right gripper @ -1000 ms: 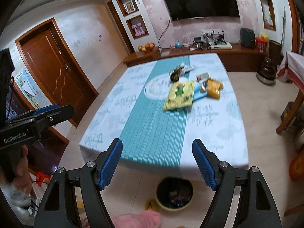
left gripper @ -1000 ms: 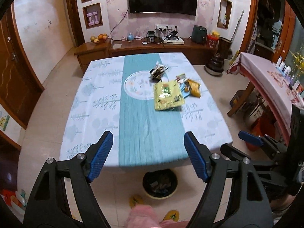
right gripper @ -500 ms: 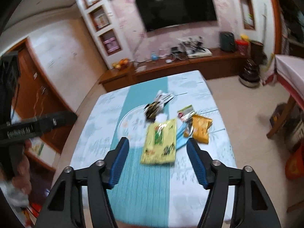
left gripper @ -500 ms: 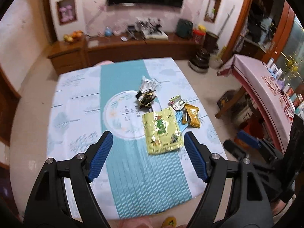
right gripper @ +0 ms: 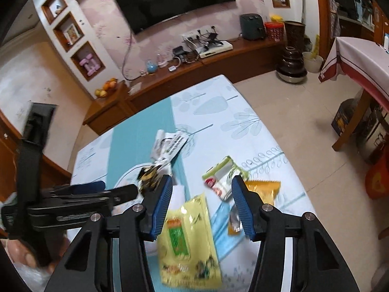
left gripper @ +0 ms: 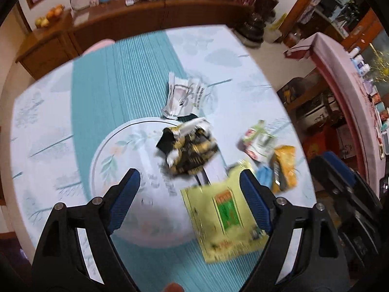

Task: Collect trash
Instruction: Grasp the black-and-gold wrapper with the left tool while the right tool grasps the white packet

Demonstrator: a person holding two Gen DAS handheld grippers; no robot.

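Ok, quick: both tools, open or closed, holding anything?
Left tool: open, empty, above the table.
Right tool: open, empty, over the yellow packet.

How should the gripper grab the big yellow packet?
The yellow packet lies flat on the tablecloth, so pinching its face would probably slip. Come down from above with the open right gripper and nip its near edge.
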